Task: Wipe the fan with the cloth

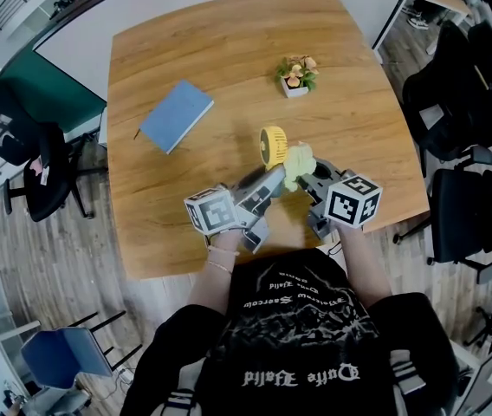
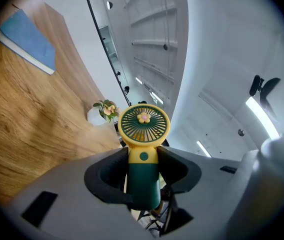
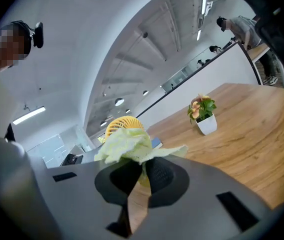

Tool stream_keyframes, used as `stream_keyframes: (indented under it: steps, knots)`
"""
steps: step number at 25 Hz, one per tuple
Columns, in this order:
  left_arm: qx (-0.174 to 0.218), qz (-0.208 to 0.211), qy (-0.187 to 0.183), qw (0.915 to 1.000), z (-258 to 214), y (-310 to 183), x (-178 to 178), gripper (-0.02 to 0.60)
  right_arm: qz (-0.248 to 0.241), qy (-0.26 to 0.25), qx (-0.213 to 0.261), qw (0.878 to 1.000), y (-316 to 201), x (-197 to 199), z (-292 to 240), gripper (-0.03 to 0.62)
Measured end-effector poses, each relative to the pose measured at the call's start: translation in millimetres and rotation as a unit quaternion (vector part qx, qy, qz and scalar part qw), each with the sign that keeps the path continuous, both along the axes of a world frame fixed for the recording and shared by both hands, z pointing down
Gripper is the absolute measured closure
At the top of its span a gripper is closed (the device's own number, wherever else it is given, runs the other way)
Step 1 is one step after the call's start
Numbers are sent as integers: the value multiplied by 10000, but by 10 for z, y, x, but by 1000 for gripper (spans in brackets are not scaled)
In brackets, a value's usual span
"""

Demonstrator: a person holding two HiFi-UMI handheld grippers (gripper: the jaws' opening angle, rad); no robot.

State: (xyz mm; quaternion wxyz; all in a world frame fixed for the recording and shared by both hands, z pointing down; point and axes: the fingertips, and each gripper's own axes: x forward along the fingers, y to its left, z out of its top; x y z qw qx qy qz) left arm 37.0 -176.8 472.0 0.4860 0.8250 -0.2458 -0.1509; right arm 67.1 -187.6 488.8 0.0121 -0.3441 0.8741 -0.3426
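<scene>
A small hand fan with a yellow round grille and a dark green handle is held above the table; my left gripper is shut on the handle. In the head view the fan sits above the table's near middle, with the left gripper below it. My right gripper is shut on a pale yellow-green cloth, bunched over its jaws. The cloth lies against the fan's right side, and the fan's yellow grille shows just behind it. The right gripper comes in from the right.
A blue notebook lies on the wooden table at the left. A small potted plant stands behind the fan. Black office chairs stand to the right of the table, another to its left.
</scene>
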Motion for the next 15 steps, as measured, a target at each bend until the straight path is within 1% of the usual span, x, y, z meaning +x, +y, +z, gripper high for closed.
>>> stream_keyframes:
  steps: [3, 7, 11, 13, 15]
  knots:
    - [144, 322, -386, 9986, 15, 88, 67, 383, 23, 116, 236, 9997, -17, 58, -90, 565]
    - [325, 680, -728, 9945, -24, 139, 158, 383, 178, 64, 410, 9990, -37, 135, -191, 565]
    - [377, 906, -858, 9915, -49, 160, 207, 383, 316, -62, 610, 9976, -81, 206, -343, 565]
    - [416, 1089, -1064, 9875, -1, 223, 227, 383, 342, -173, 720, 9967, -116, 235, -450, 565]
    - [496, 1312, -1233, 9824, 40, 307, 255, 383, 220, -90, 814, 9964, -151, 237, -505, 565]
